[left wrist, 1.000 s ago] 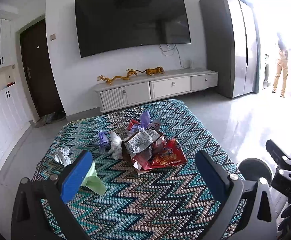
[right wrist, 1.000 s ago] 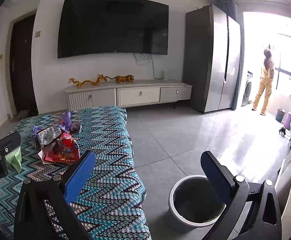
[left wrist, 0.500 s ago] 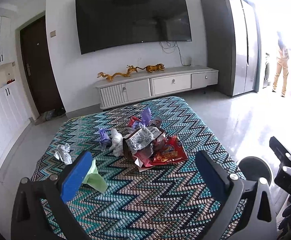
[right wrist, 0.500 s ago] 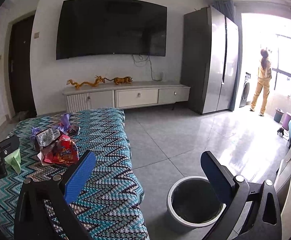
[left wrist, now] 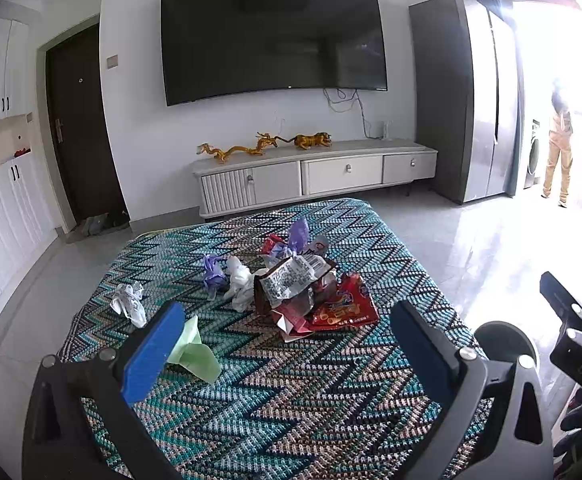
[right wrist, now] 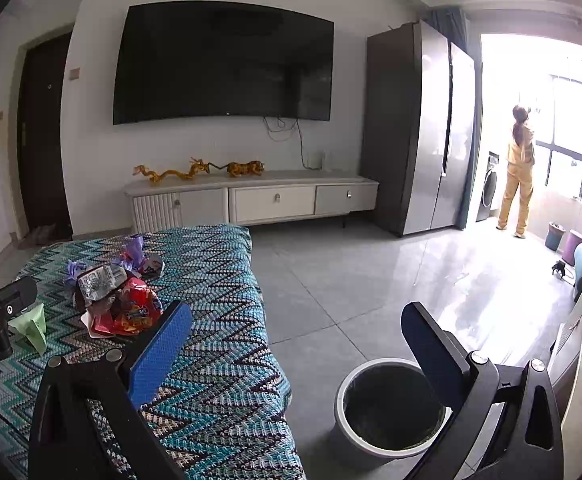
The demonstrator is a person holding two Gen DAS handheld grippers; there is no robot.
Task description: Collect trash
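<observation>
Hovering over the near edge of the zigzag-cloth counter (left wrist: 291, 400), the left gripper (left wrist: 287, 344) has its blue fingers (left wrist: 153, 350) spread wide with nothing between them, so it looks lined up for a first grab, not mid-carry. The right gripper (right wrist: 295, 344) is spread just as wide and empty too, and it hangs off the counter's right side, over the floor, with the round bin (right wrist: 391, 408) sitting right under it. My guess is that's the point: one hand picks, the other side is where stuff gets dropped.

Nearest trash to the left gripper is a pale green paper scrap (left wrist: 193, 350), partly tucked behind the left finger. A bit further in from the counter's near edge is the main heap: a red snack bag (left wrist: 345, 304) lying flat, with a crumpled silver-and-brown wrapper (left wrist: 291, 280) on top of it. Just left of the heap are a white tissue wad (left wrist: 239, 280) and a purple wrapper (left wrist: 213, 274), and another white crumple (left wrist: 129, 304) sits alone toward the counter's left edge. More purple and red bits (left wrist: 297, 238) sit behind the heap. None of it is in the bin yet, as far as I can tell.

Past the counter's far edge there's grey tiled floor, a low TV cabinet (left wrist: 315, 174) with gold figurines, a big wall TV (left wrist: 271, 36), and a person (right wrist: 517, 172) standing way off by the bright window.
</observation>
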